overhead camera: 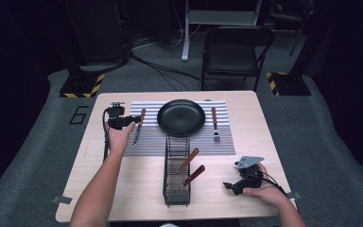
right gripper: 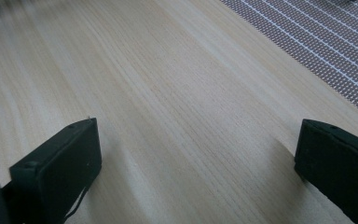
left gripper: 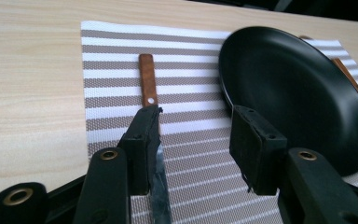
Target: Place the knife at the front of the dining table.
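Observation:
A knife [left gripper: 147, 78] with a wooden handle lies on the striped placemat [left gripper: 191, 56], left of the black plate [left gripper: 298, 93]. My left gripper [left gripper: 198, 123] is open just above the mat, and the knife's blade [left gripper: 159, 186] runs along the inner side of its left jaw. From above, the left gripper [overhead camera: 133, 119] sits over the knife [overhead camera: 138, 126] beside the plate [overhead camera: 181, 117]. A wooden-handled fork [overhead camera: 214, 124] lies right of the plate. My right gripper [right gripper: 200, 135] is open over bare table wood, and in the high view this right gripper [overhead camera: 231, 185] is at the front right.
A black wire basket [overhead camera: 166, 170] stands in front of the mat and holds two wooden-handled utensils [overhead camera: 189, 160]. A corner of the placemat [right gripper: 326, 51] lies ahead of the right gripper. Beyond the table stands a folding chair [overhead camera: 234, 52].

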The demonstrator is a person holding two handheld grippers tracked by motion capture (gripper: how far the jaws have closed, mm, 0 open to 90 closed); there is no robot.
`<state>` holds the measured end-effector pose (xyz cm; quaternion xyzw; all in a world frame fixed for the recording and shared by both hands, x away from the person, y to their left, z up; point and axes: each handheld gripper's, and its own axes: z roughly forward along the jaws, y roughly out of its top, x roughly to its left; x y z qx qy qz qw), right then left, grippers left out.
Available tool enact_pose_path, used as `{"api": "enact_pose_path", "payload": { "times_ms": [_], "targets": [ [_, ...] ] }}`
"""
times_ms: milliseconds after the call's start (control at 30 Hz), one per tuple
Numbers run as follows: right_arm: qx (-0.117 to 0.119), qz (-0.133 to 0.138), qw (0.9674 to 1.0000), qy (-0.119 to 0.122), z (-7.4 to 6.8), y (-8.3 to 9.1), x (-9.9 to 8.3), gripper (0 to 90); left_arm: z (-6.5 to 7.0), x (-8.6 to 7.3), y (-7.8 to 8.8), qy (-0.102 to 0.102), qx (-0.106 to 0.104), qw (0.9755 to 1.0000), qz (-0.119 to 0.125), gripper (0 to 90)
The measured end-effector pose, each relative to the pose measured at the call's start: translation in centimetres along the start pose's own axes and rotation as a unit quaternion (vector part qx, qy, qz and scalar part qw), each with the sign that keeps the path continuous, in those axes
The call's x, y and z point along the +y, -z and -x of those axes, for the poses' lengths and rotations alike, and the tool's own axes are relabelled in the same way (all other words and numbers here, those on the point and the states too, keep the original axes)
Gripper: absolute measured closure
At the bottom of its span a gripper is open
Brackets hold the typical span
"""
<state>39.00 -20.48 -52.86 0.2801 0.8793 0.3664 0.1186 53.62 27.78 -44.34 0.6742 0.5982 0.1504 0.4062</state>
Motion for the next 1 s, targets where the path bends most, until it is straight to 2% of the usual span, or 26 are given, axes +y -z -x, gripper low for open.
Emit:
{"api": "enact_pose_path", "payload": {
  "times_ms": [100, 233, 333, 400, 533, 700, 767, 833, 1000],
  "targets": [
    [0.000, 0.000, 1.0000, 0.000, 0.0, 0.0, 0.0, 0.0, 0.5, -0.1, 0.9, -0.019, -0.006, 0.9998, 0.002, 51.0],
    [0.000, 0.001, 1.0000, 0.000, 0.0, 0.0, 0.0, 0.0, 1.0, -0.6, 2.1, -0.034, -0.012, 0.9994, 0.006, 49.9],
    [0.000, 0.000, 1.0000, 0.000, 0.0, 0.0, 0.0, 0.0, 1.1, -1.4, 2.8, -0.052, -0.015, 0.9985, 0.004, 49.4],
    [0.000, 0.000, 1.0000, 0.000, 0.0, 0.0, 0.0, 0.0, 1.2, -1.8, 3.1, -0.054, -0.017, 0.9984, 0.006, 49.1],
    [0.000, 0.000, 1.0000, 0.000, 0.0, 0.0, 0.0, 0.0, 1.1, -2.9, 4.0, -0.071, -0.024, 0.9972, 0.002, 48.5],
    [0.000, 0.001, 1.0000, 0.000, 0.0, 0.0, 0.0, 0.0, 0.9, -3.9, 4.7, -0.080, -0.031, 0.9963, 0.002, 47.2],
    [0.000, 0.000, 1.0000, 0.000, 0.0, 0.0, 0.0, 0.0, 0.4, -4.8, 5.3, -0.084, -0.034, 0.9959, 0.000, 46.9],
    [0.000, 0.000, 1.0000, 0.000, 0.0, 0.0, 0.0, 0.0, 0.1, -5.4, 5.5, -0.079, -0.035, 0.9962, 0.002, 46.4],
    [0.000, 0.000, 1.0000, 0.000, 0.0, 0.0, 0.0, 0.0, -1.2, -7.2, 5.6, -0.094, -0.012, 0.9954, -0.005, 43.4]
  ]
}}
